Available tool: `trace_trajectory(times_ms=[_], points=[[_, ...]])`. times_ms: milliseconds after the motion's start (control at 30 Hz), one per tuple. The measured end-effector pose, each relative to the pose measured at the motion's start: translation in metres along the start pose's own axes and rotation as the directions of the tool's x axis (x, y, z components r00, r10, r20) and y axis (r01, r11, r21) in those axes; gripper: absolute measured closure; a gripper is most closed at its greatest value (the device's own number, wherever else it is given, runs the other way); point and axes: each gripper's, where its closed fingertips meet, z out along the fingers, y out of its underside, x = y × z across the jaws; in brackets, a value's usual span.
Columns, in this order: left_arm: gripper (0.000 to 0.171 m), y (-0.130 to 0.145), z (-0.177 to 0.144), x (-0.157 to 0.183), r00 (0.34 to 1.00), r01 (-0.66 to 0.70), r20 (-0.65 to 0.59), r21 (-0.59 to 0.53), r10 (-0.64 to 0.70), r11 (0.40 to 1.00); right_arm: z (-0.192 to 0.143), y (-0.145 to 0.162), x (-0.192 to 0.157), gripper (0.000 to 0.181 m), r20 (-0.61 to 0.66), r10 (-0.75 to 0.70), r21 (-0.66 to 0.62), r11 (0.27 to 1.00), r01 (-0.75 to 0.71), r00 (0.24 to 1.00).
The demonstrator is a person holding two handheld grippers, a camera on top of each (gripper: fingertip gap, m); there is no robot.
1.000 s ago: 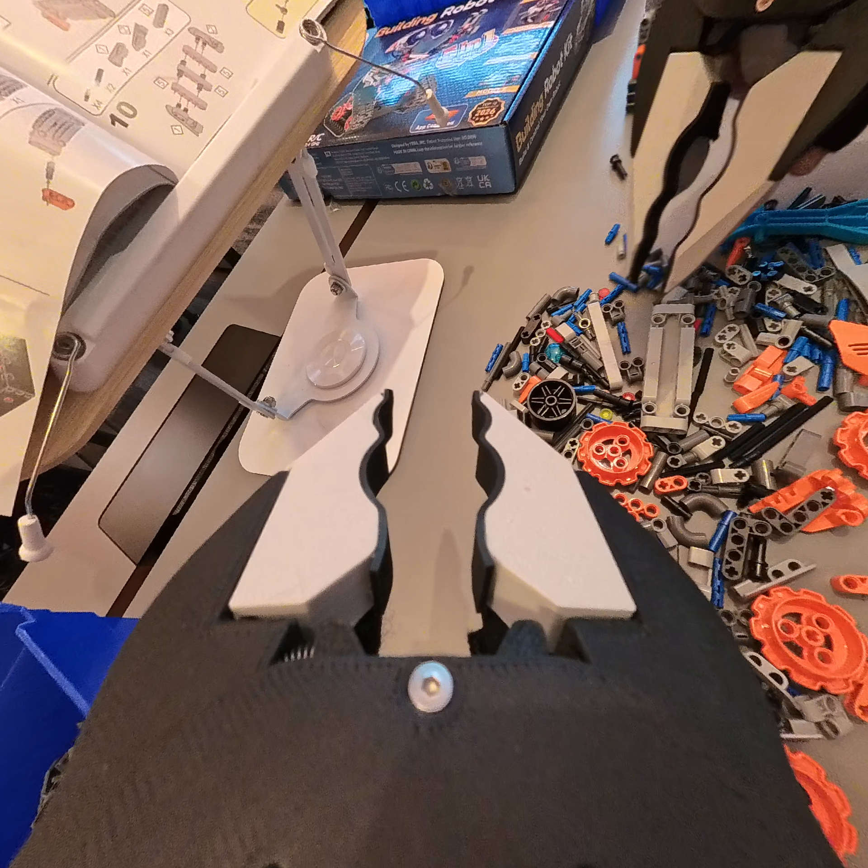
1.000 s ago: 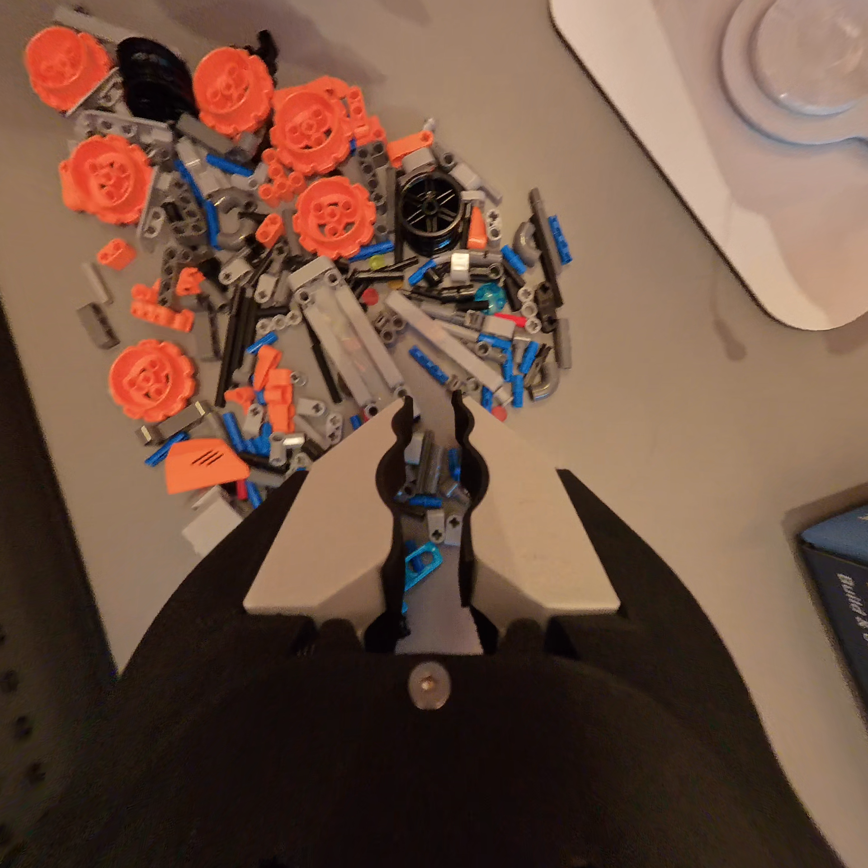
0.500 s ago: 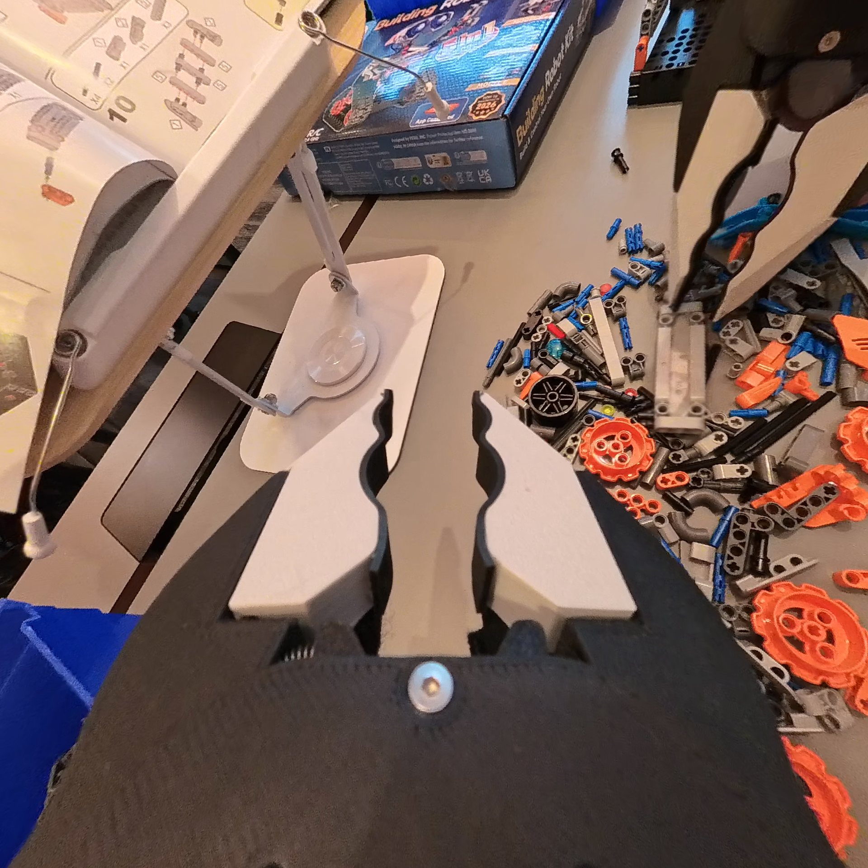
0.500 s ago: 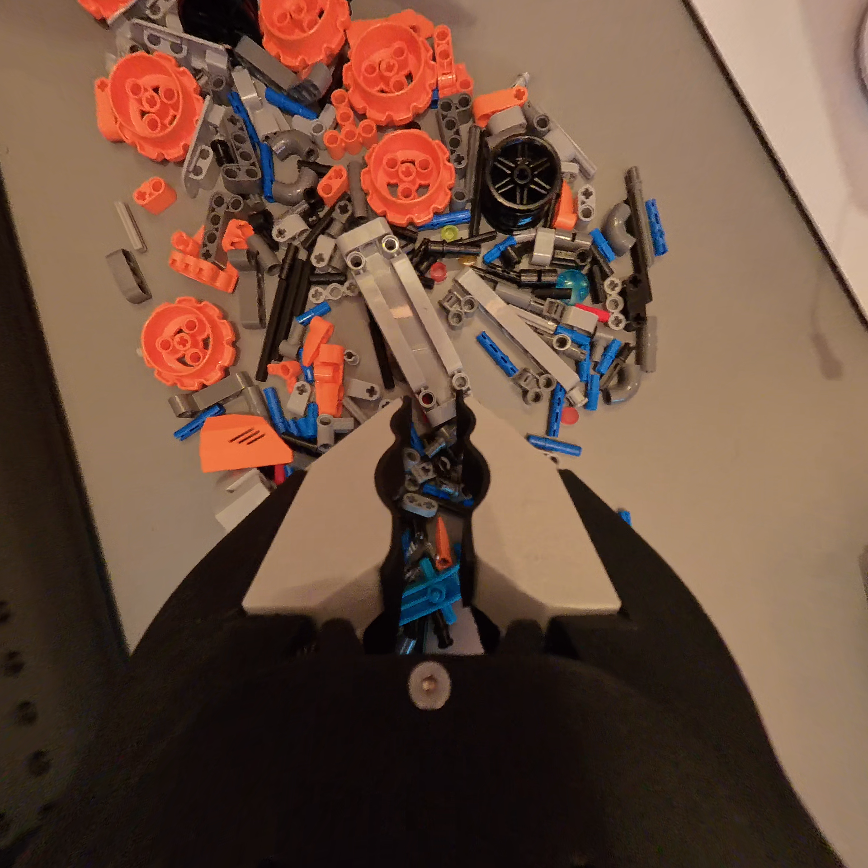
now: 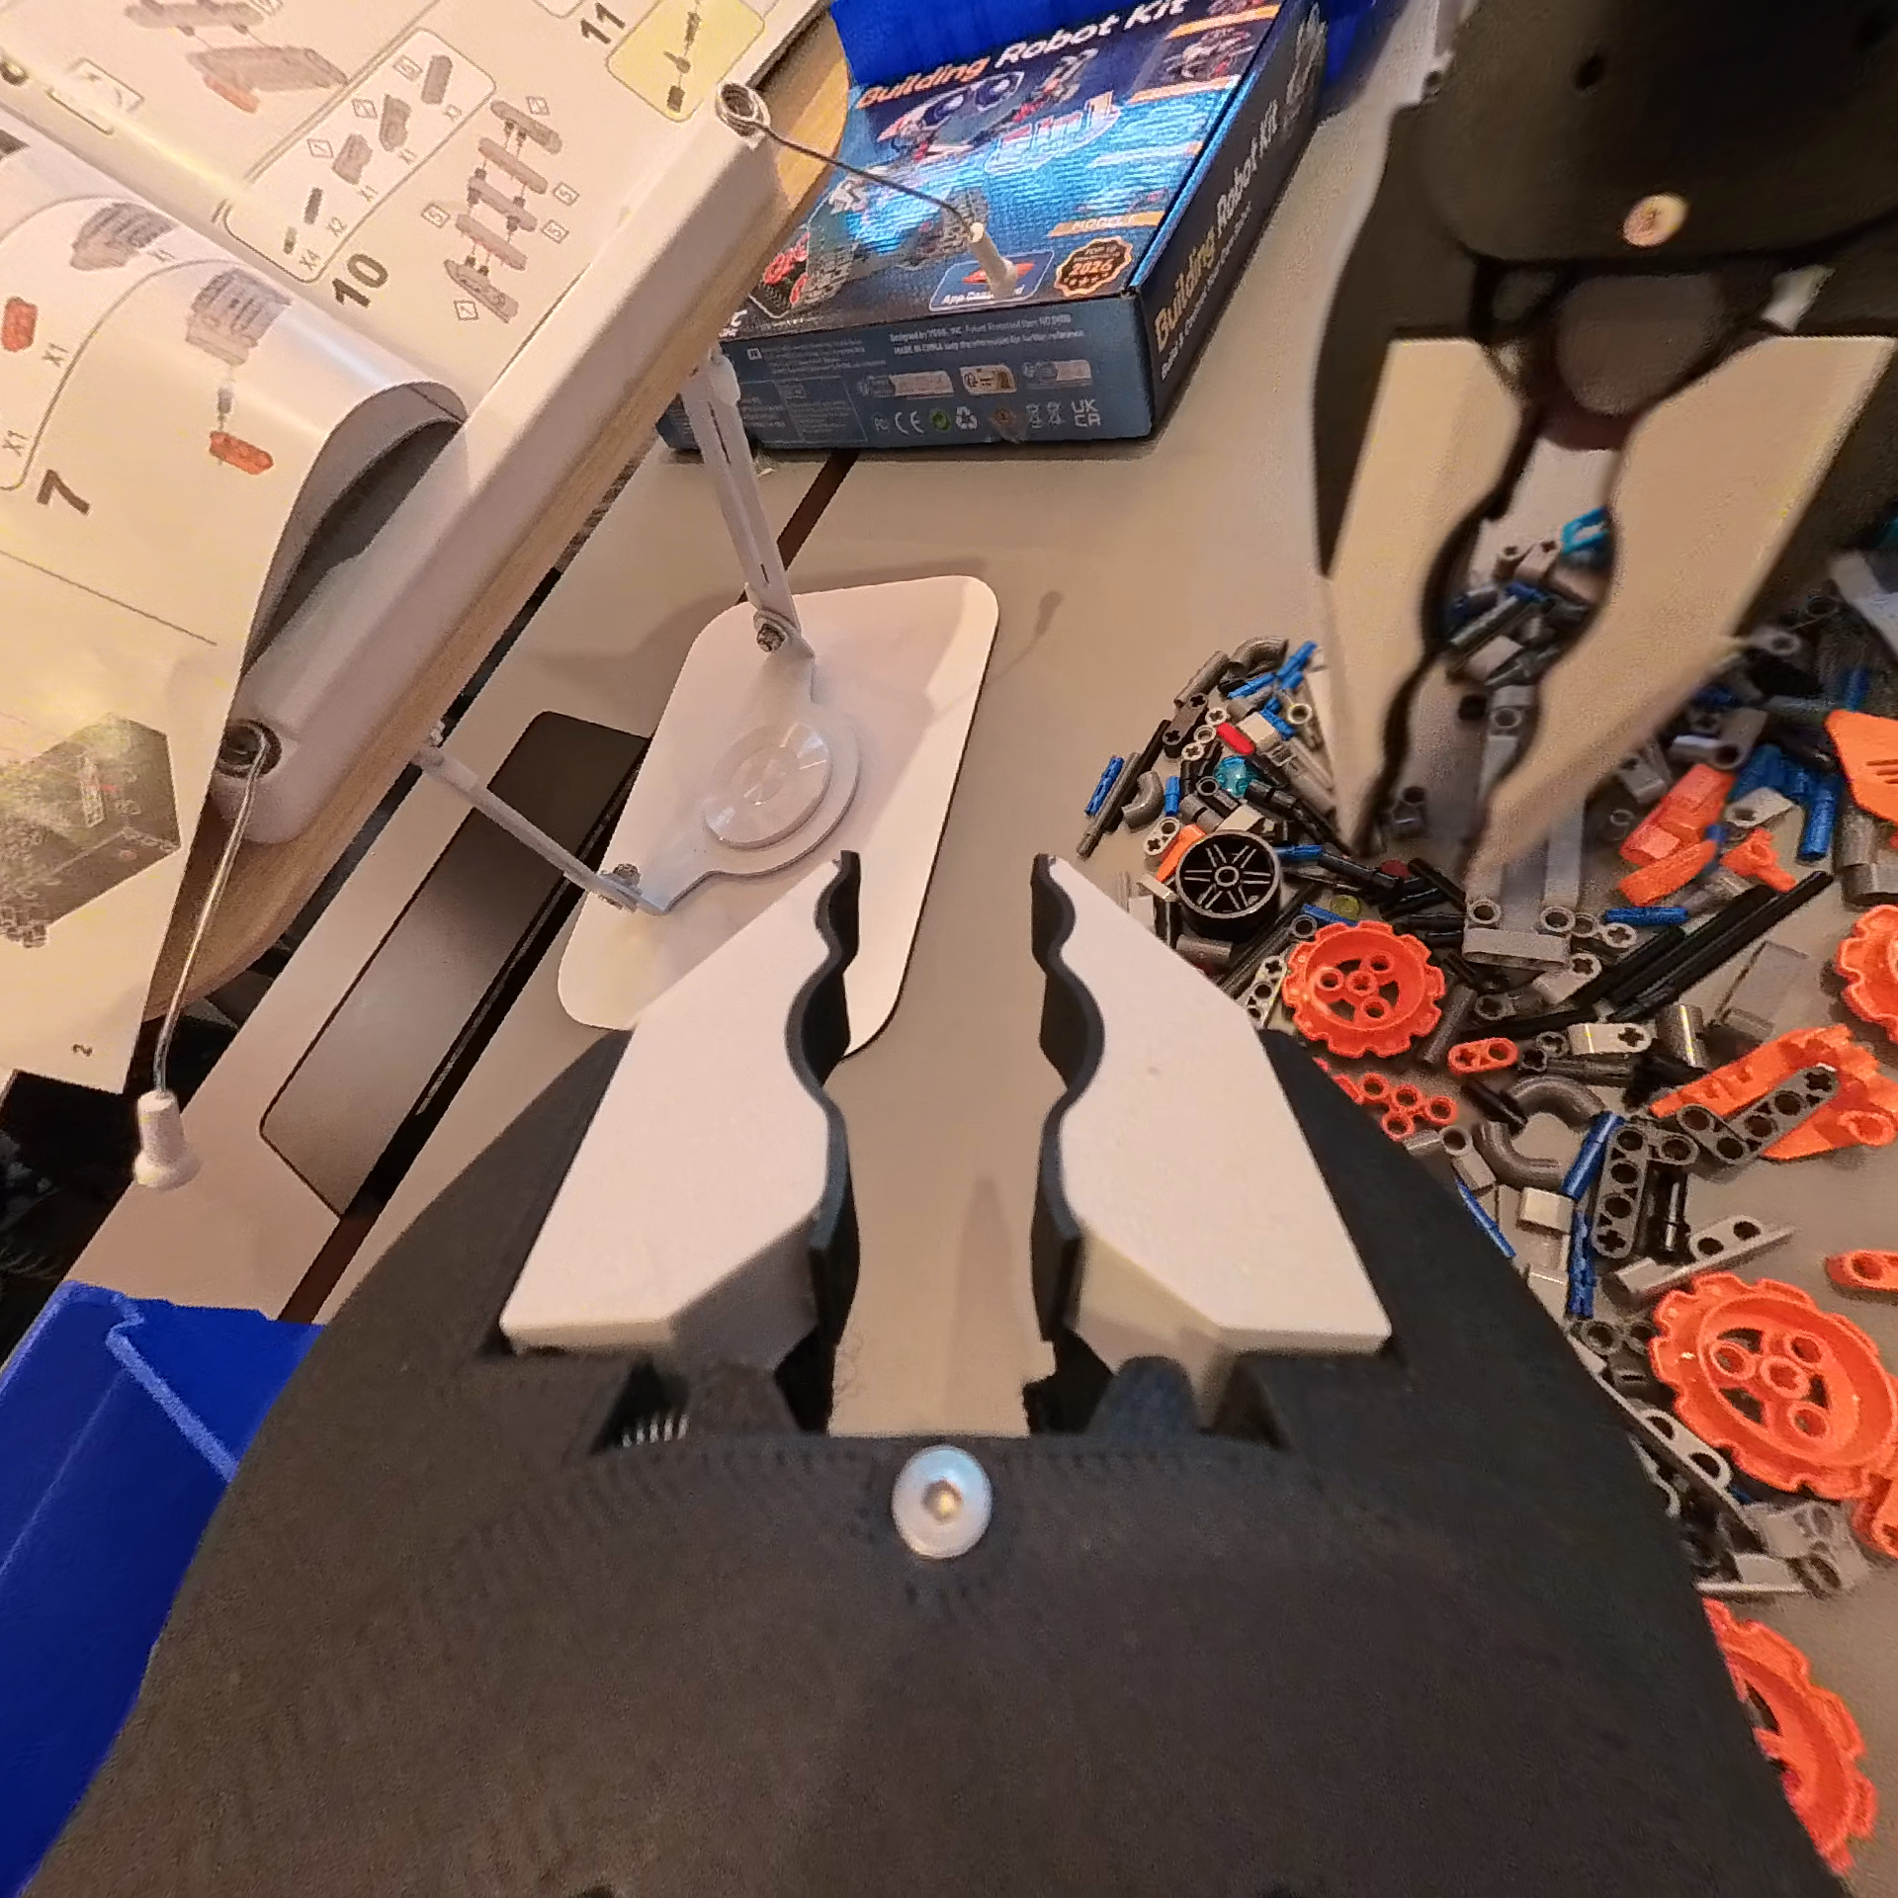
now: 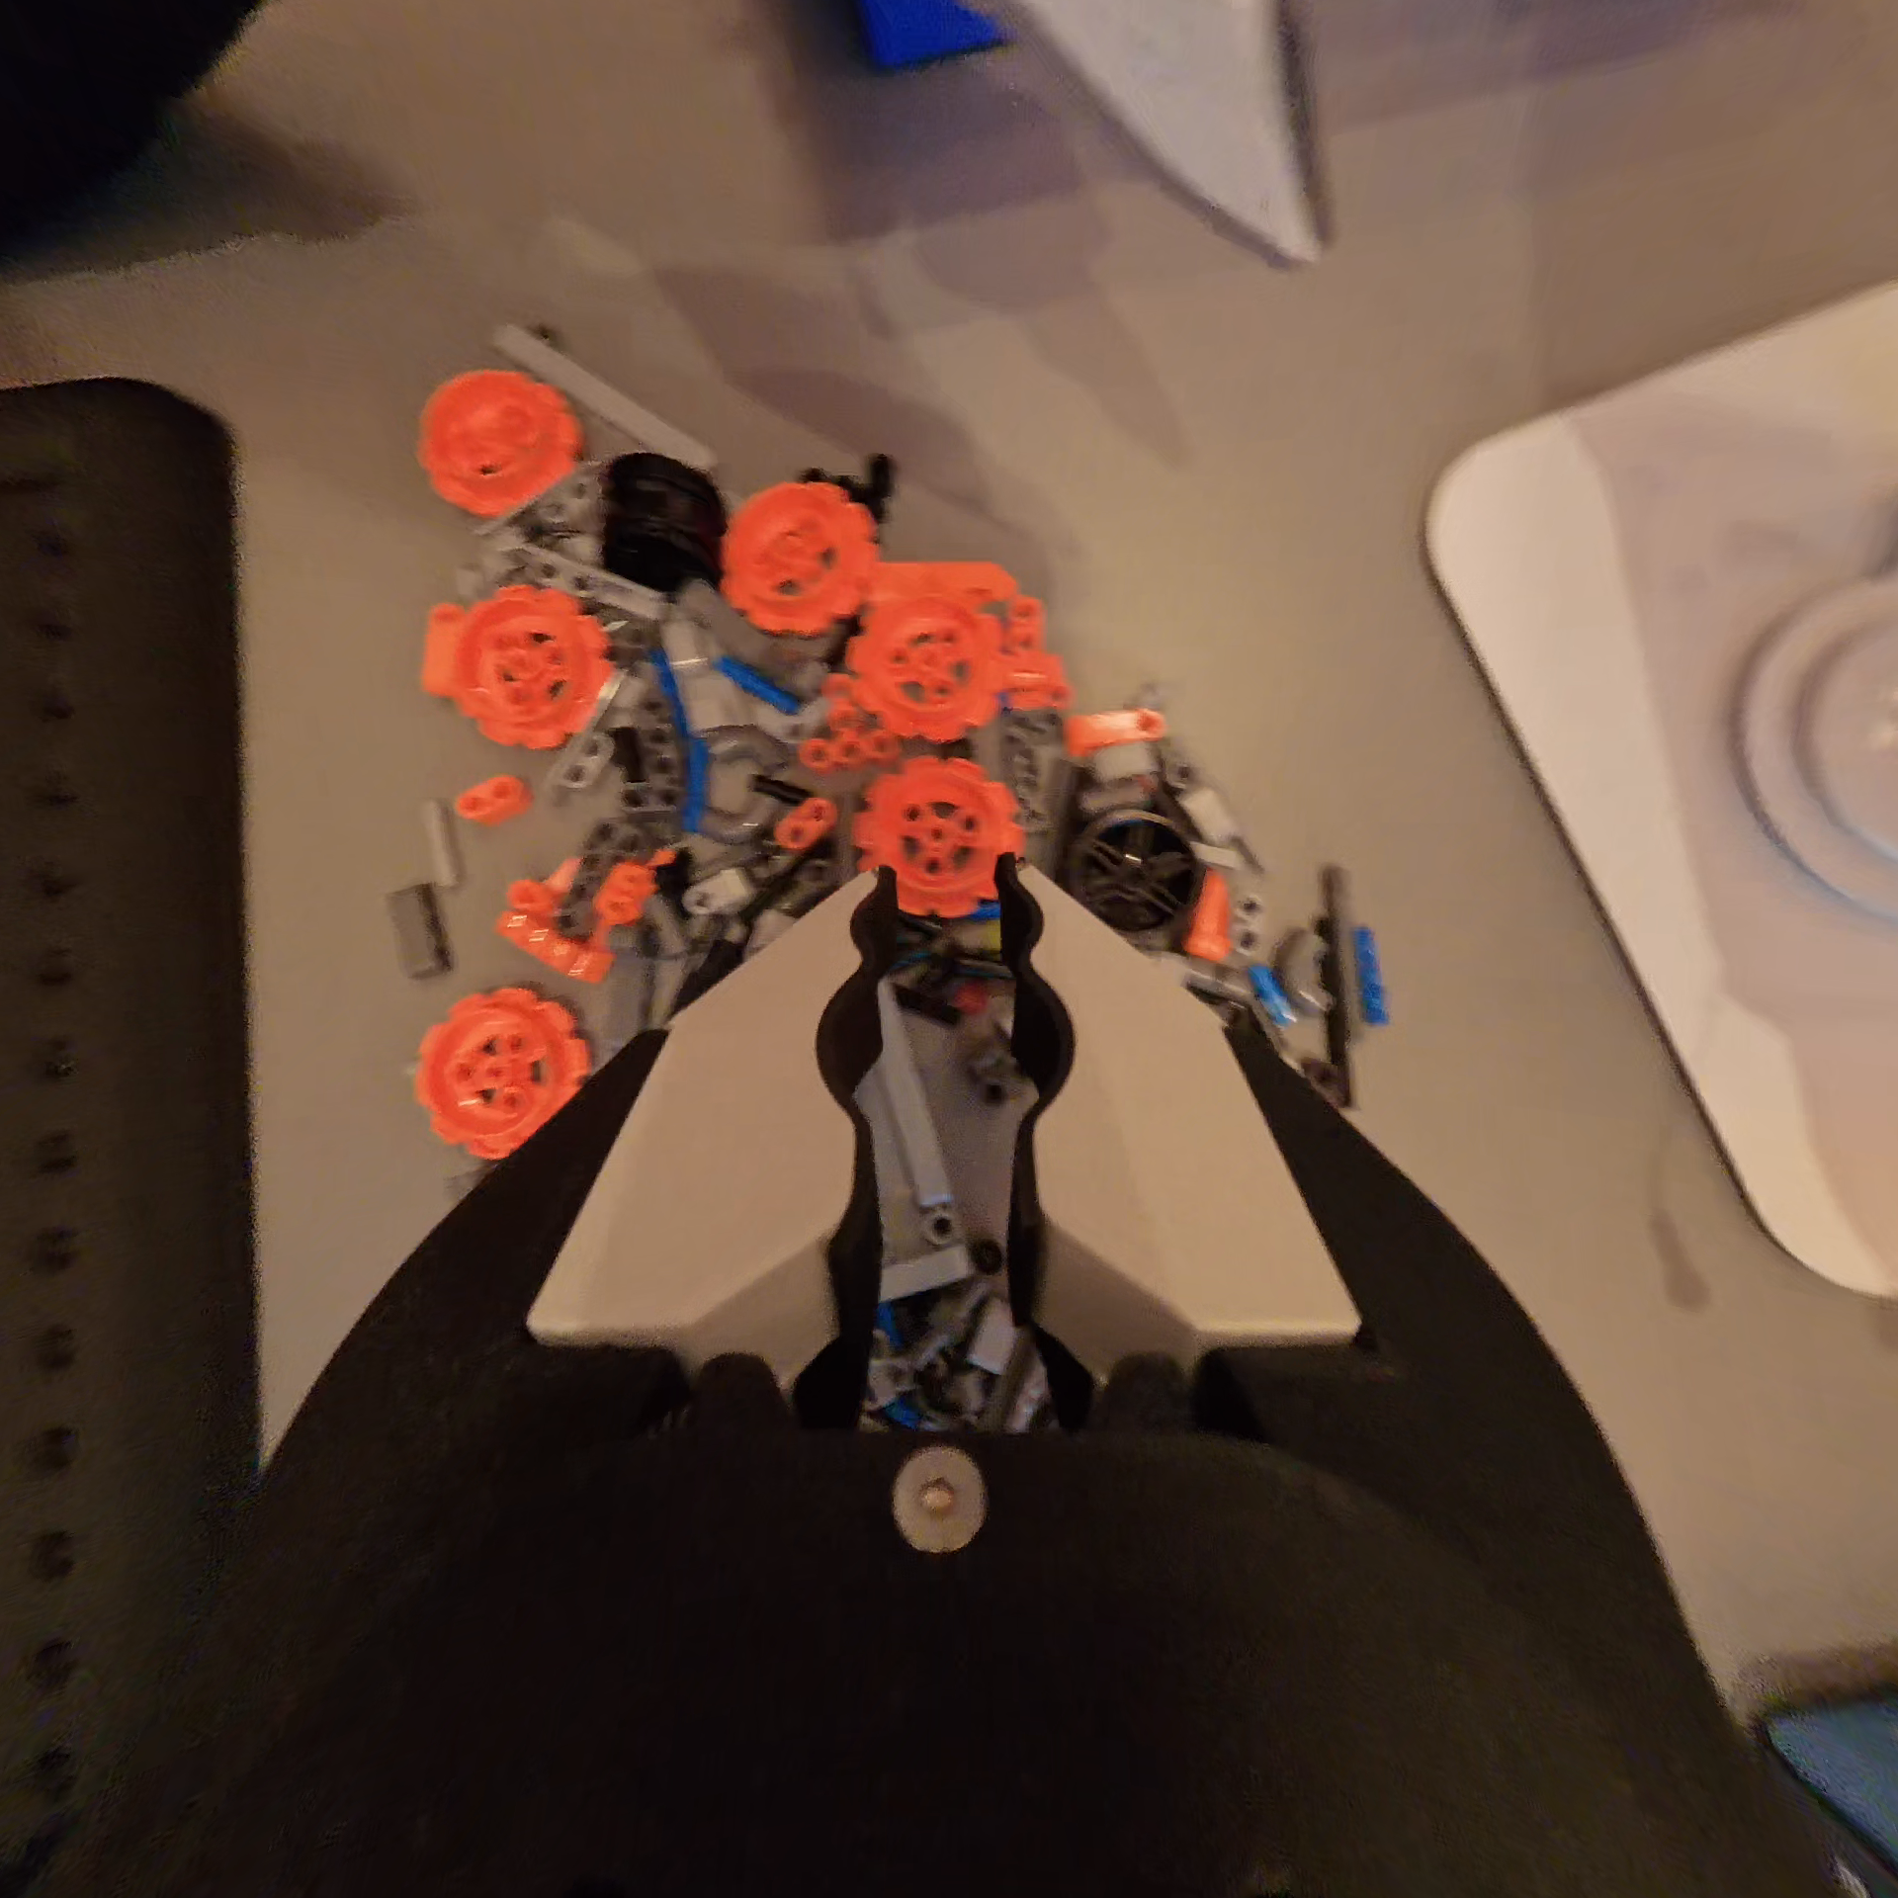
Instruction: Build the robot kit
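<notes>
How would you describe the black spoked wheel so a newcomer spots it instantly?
Start at the white stand base on the grey table, then look to the near-left edge of the pile of building parts beside it. The black spoked wheel lies flat there, just left of an orange gear. It is the only black round piece with thin spokes; the other discs are orange.

We see the pile of building parts (image 5: 1541, 976) spread on the table (image 5: 1078, 534) to the right of the stand's base plate (image 5: 904, 719), the kit box (image 5: 1027, 257) behind both, the instruction booklet (image 5: 257, 308) propped at left, and a bin (image 5: 103, 1489) at the near left corner.
</notes>
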Motion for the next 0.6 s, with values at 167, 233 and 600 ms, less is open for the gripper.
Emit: trace_trajectory(times_ms=[167, 233, 600], points=[[0.141, 0.0, 0.0, 0.001, 1.0, 0.0, -0.004, -0.001, 0.0, 1.0, 0.004, -0.004, -0.033, 0.162, 0.066, -0.043, -0.001, 0.999, 0.043, 0.997], [0.141, -0.001, 0.001, 0.002, 1.0, -0.004, -0.006, -0.002, 0.004, 1.0, 0.008, -0.005, -0.04, 0.162, 0.07, -0.052, 0.011, 0.999, 0.051, 0.996], [0.142, -0.002, 0.0, 0.002, 1.0, -0.002, -0.005, 0.005, 0.002, 1.0, 0.04, -0.041, -0.088, 0.16, 0.128, -0.143, 0.076, 0.988, 0.135, 0.981]])
